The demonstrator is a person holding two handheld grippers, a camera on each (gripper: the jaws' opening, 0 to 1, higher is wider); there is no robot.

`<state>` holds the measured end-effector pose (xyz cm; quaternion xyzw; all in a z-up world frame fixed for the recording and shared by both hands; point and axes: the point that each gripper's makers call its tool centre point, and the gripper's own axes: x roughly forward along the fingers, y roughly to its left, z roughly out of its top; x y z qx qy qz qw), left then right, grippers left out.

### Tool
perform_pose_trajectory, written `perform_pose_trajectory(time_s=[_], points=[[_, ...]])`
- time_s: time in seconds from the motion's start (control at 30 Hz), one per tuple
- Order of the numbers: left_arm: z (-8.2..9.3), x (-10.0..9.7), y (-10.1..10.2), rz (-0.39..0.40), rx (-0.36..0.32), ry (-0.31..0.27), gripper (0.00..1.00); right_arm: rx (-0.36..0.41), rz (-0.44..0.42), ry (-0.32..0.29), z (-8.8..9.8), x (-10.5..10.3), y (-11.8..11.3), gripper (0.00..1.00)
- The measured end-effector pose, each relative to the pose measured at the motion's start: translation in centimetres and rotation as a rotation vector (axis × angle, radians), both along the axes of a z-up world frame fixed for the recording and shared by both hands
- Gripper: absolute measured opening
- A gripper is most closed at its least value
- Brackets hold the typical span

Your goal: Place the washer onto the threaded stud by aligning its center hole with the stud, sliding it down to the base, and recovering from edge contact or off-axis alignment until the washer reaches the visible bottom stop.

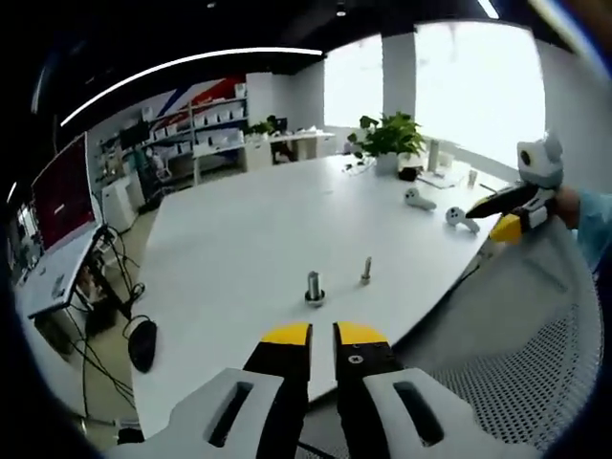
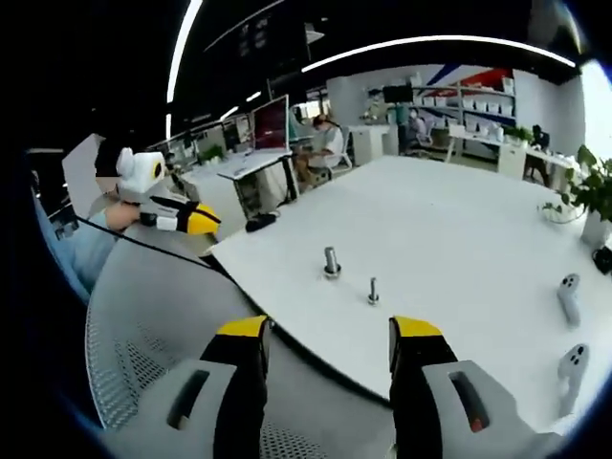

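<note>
1. The left gripper (image 1: 322,335) hovered clenched and empty; the right gripper (image 2: 328,330) was released.
2. Two upright studs, the larger stud (image 1: 314,286) and smaller stud (image 1: 366,270), stood ahead on the counter (image 1: 249,229), nearer the left gripper.
3. No washer could be made out.

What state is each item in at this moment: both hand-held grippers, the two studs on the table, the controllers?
Left hand-held gripper: shut, holding nothing visible.
Right hand-held gripper: open, empty.
Larger stud: upright on the table, a ring at its base.
Smaller stud: upright, apart from the larger one.
Two white controllers: lying flat, untouched.
</note>
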<state>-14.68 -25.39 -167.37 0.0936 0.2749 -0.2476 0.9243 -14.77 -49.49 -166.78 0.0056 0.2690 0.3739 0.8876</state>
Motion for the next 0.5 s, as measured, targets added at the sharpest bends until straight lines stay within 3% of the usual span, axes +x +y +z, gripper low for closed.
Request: perform_pose_trajectory(time_s=[0.07, 0.17, 0.2, 0.23, 0.27, 0.33, 0.4, 0.5], points=[[-0.3, 0.1, 0.2, 0.000, 0.046, -0.006, 0.06, 0.024, -0.030, -0.031, 0.5, 0.8, -0.1, 0.48], [-0.5, 0.2, 0.4, 0.021, 0.040, 0.007, 0.06, -0.038, -0.042, -0.014, -0.9, 0.7, -0.3, 0.47], [-1.0, 0.1, 0.8, 0.034, 0.079, 0.024, 0.06, -0.048, -0.047, 0.000, -1.4, 0.6, -0.3, 0.46], [-2.2, -0.4, 1.4, 0.000, 0.180, 0.054, 0.06, 0.002, -0.067, 0.047, -1.4, 0.4, -0.1, 0.44], [-2.7, -0.7, 1.4, -0.028, 0.214, 0.076, 0.05, 0.030, -0.066, 0.025, -1.0, 0.7, 0.0, 0.43], [-2.4, -0.6, 0.8, -0.021, 0.164, 0.069, 0.03, 0.029, -0.076, 0.023, -1.0, 0.8, -0.3, 0.43], [-1.2, 0.0, 0.8, 0.010, 0.115, 0.017, 0.02, 0.024, -0.080, 0.023, -1.0, 0.8, -0.3, 0.42], [-1.3, 0.0, 1.1, 0.018, 0.125, 0.013, 0.02, 0.022, -0.075, 0.028, -1.1, 0.7, -0.3, 0.42]])
